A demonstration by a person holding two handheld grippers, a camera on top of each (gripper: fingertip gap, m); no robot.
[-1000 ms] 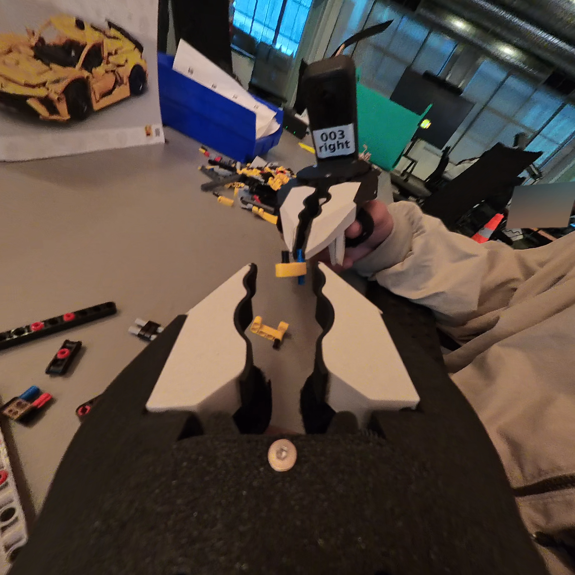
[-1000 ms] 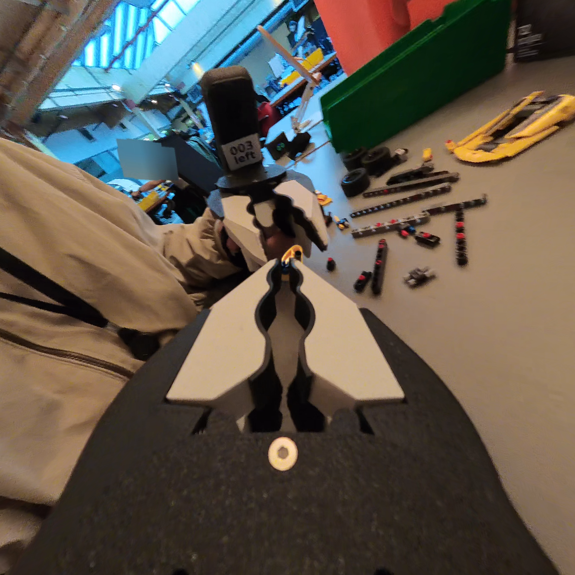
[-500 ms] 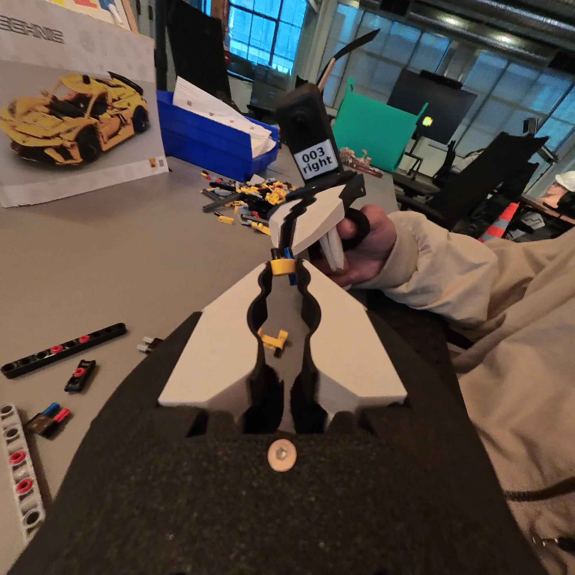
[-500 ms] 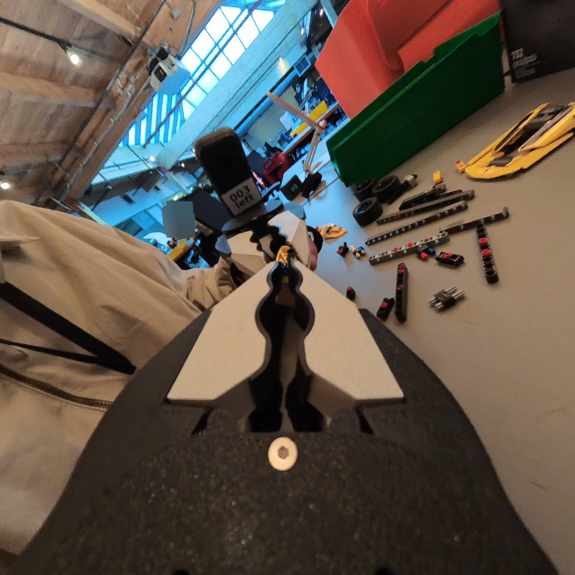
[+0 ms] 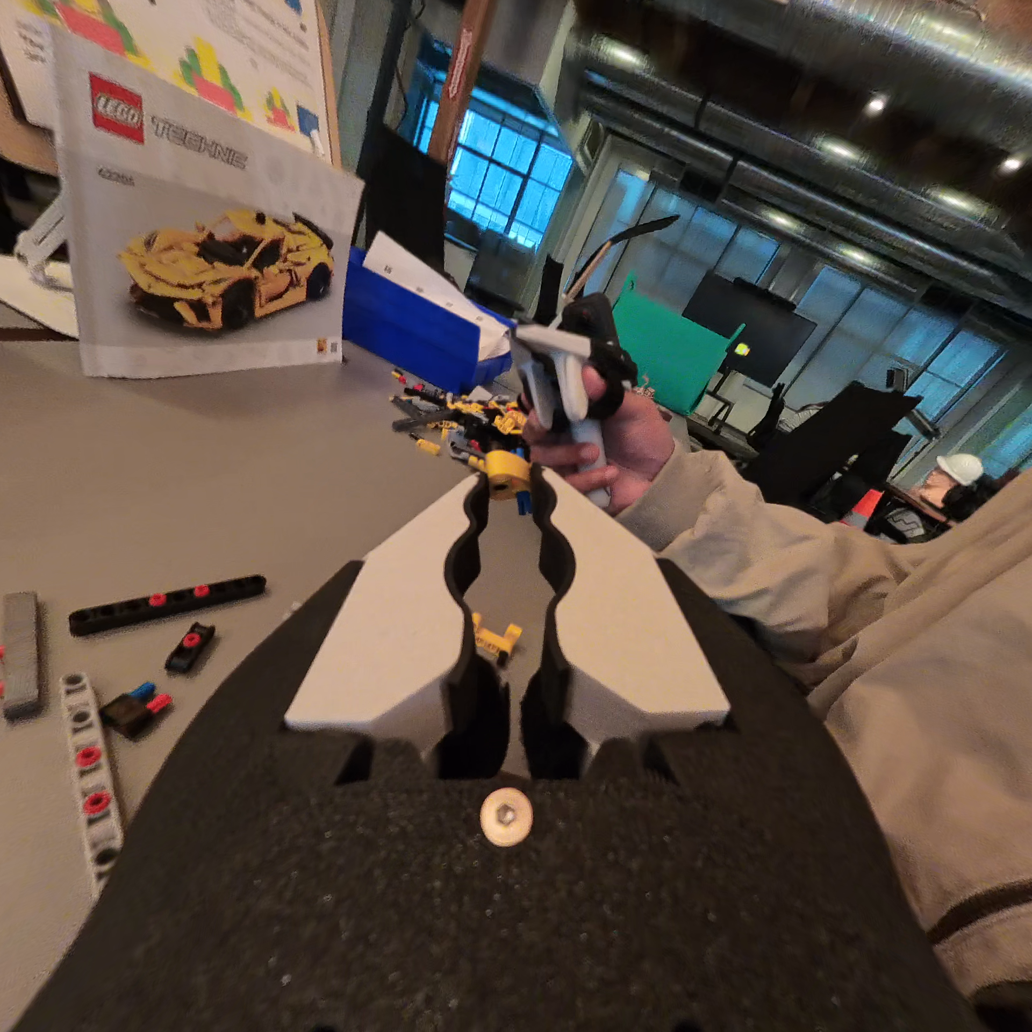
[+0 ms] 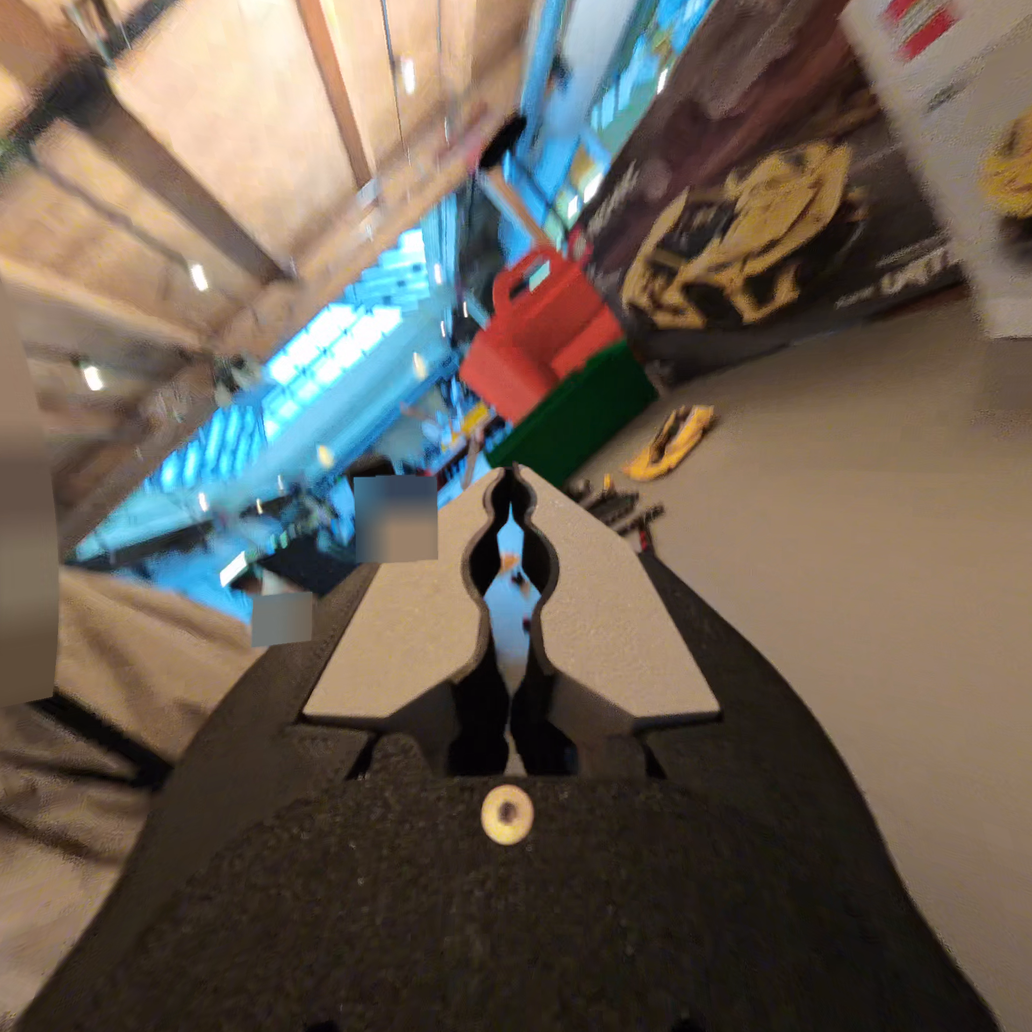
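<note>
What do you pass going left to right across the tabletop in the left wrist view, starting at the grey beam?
Flat dark grey beam → light grey holed beam with red pins → short black piece with a red pin → small yellow bracket between the fingers.

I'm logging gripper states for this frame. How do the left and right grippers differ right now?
The left gripper is shut on a small yellow piece with a blue pin; the right gripper is shut with nothing visible between its tips. The left gripper's fingers stand apart by the piece's width, the right gripper's nearly meet. Both share pale wavy fingers on black bodies.
</note>
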